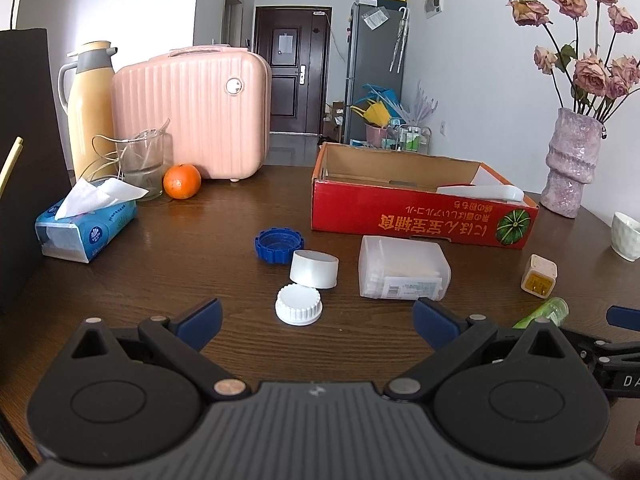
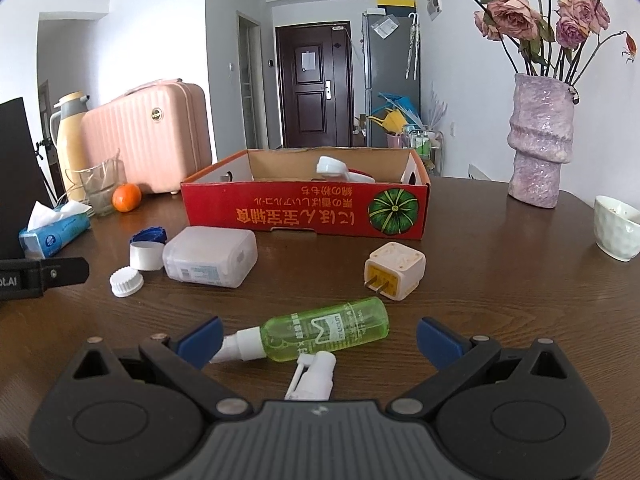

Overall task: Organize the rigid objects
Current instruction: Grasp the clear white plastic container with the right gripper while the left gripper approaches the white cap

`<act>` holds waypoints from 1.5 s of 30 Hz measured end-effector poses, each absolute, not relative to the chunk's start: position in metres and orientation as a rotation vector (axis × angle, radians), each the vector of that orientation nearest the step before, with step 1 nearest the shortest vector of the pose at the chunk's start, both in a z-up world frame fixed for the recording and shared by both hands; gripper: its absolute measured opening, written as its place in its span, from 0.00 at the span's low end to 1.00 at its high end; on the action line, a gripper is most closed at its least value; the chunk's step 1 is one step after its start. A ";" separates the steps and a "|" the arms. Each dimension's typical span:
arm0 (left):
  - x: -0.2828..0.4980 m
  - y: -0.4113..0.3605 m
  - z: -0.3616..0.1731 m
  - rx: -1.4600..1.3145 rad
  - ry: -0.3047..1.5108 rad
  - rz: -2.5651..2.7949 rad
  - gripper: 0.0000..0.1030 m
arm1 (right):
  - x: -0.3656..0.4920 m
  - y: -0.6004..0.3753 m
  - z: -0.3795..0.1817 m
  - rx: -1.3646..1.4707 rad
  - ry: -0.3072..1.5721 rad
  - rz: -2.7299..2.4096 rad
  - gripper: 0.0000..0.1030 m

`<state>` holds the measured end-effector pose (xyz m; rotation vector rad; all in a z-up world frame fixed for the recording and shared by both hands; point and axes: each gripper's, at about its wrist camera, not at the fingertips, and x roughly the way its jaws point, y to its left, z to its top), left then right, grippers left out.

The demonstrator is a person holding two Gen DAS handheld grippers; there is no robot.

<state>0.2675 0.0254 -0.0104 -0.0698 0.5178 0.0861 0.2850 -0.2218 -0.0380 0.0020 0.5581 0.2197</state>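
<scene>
Judging from how things lie, the sorting has only begun: the red box (image 2: 304, 210) beyond the right claw (image 2: 320, 340) holds one white item (image 2: 332, 168) and looks otherwise nearly bare, while everything else sits loose on the worktop (image 2: 500, 280).

The right claw hangs spread wide with nothing in it. A green spray bottle (image 2: 332, 330) lies on its side between and just ahead of its fingers, a small white sprayer (image 2: 310, 376) closer in beneath it, and a plug adapter (image 2: 394, 270) further ahead.

The left claw (image 1: 318, 320) is likewise wide apart and empty. A ribbed white cap (image 1: 299, 304) sits just ahead between its fingers, a white ring (image 1: 314, 269) and blue cap (image 1: 279, 245) beyond that, and a frosted plastic case (image 1: 404, 272) ahead to its right.

Room looks fair: the near wall of the box is low, so each piece should clear it with a modest lift. Crowding comes from the vase (image 2: 540, 140) and cup (image 2: 618, 226) off to the right, and the tissue pack (image 1: 86, 224) and glass (image 1: 142, 166) to the left.
</scene>
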 end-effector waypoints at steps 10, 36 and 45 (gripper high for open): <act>0.270 0.035 -0.009 -0.075 0.514 0.110 1.00 | 0.293 -0.184 -0.026 -0.050 0.568 0.272 1.00; 0.281 0.121 -0.008 -0.107 0.508 0.236 1.00 | 0.394 -0.062 -0.031 -0.005 0.687 0.070 1.00; 0.280 0.121 -0.009 -0.108 0.505 0.229 1.00 | 0.426 -0.055 -0.048 -0.005 0.753 -0.021 0.99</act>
